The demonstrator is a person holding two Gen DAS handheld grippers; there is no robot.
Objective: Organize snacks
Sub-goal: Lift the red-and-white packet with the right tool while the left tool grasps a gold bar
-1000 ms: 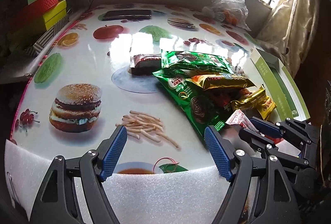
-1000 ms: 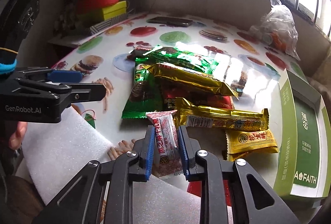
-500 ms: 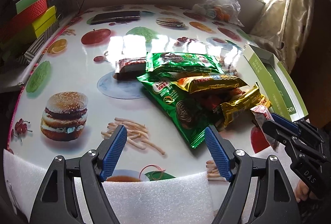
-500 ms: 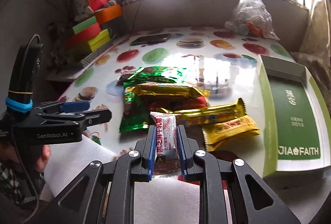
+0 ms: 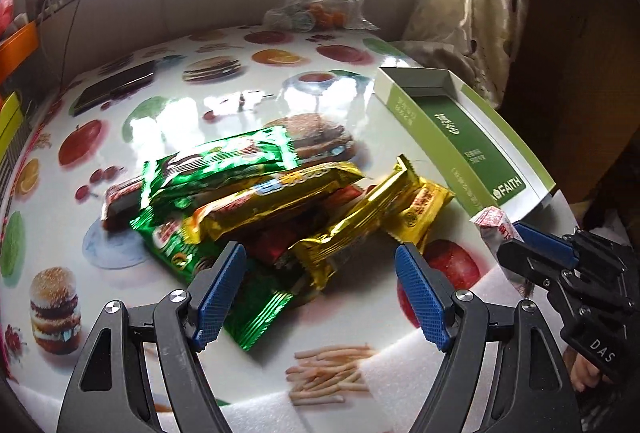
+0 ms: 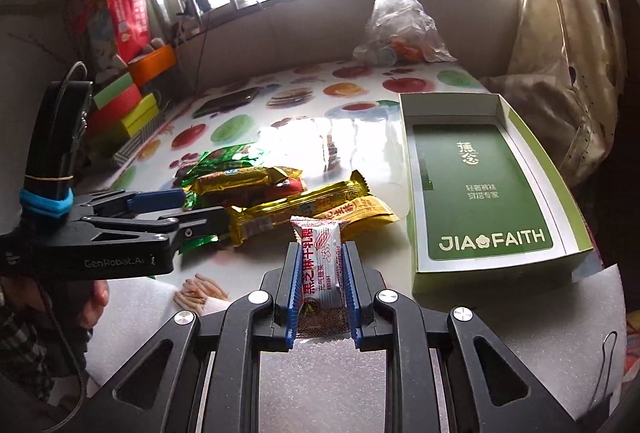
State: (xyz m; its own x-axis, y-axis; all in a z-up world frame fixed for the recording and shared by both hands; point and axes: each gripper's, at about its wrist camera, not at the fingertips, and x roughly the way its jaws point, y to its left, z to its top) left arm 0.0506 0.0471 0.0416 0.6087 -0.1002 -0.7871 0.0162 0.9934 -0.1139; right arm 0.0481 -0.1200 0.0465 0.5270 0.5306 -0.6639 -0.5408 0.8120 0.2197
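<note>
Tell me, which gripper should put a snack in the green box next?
Probably the right gripper: it is shut on the white candy packet beside the open green box. The left gripper is open, holding nothing.

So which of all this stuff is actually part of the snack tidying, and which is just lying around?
Part of the job:
- white snack packet, clamped in the right gripper
- pile of snack packets
- open green box
- left gripper, open over the pile

Just lying about:
- plastic bag
- dark phone
- stacked coloured boxes
- red bag
</note>
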